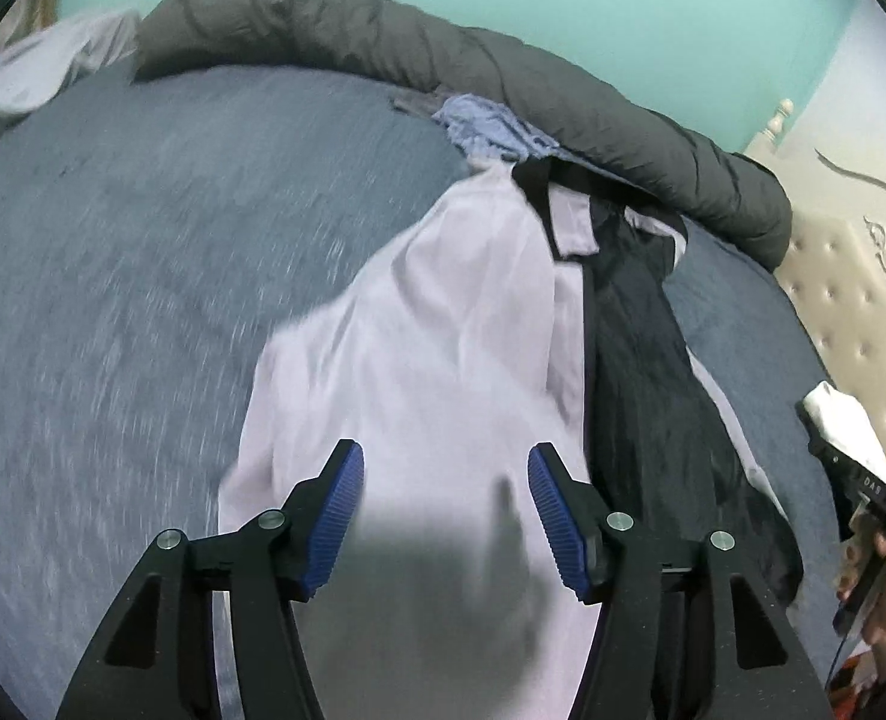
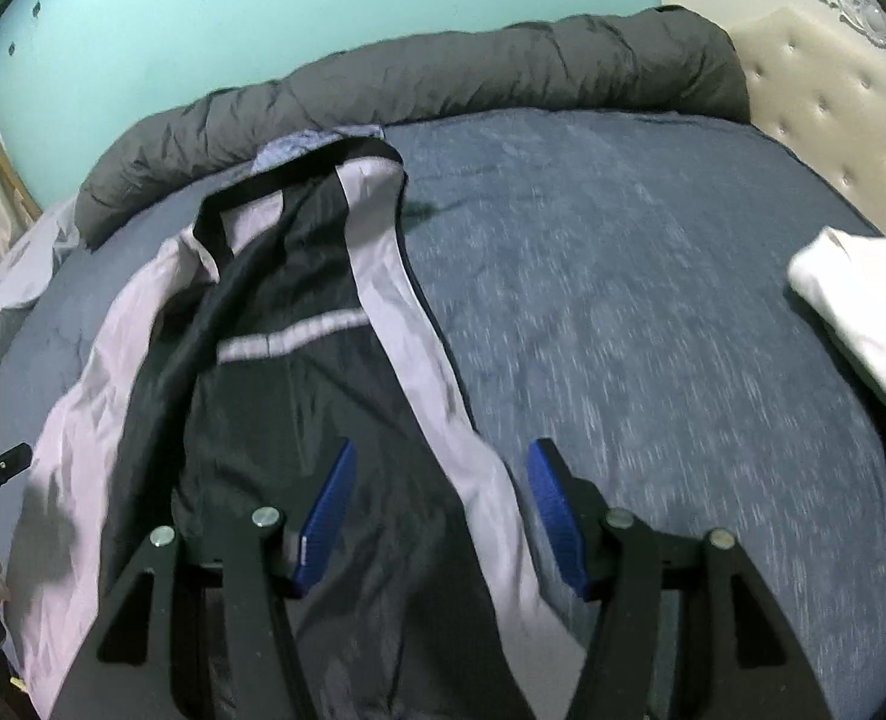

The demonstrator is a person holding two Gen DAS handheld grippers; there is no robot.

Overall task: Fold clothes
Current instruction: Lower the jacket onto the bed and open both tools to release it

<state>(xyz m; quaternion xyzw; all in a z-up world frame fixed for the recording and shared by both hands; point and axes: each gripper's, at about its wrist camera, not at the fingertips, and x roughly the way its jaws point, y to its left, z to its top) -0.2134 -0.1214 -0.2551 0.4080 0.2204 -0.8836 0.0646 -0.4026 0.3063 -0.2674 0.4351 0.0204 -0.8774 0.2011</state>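
A: Where does the garment lie?

B: The lilac-and-black jacket is spread lengthwise on the blue-grey bed. The left wrist view shows mostly its pale side; the right wrist view shows the black panel with a pale stripe across it.

A: And the grippers?

B: The left hand-held gripper hangs over the pale cloth, its blue pads spread wide and gripping nothing. The right hand-held gripper is likewise spread, empty, straddling the jacket's right edge where it meets the bed.

A: What does one view give that the other lacks?

B: The left view catches a hand holding the other tool at its right edge, and crumpled blue cloth beyond the jacket's collar. The right view shows a folded white garment near the bed's right side, well apart from the jacket.

A: Edges and room?

B: A rolled dark grey duvet bounds the far edge, a tufted cream headboard the right. Bare bed lies open between the jacket and the white garment.
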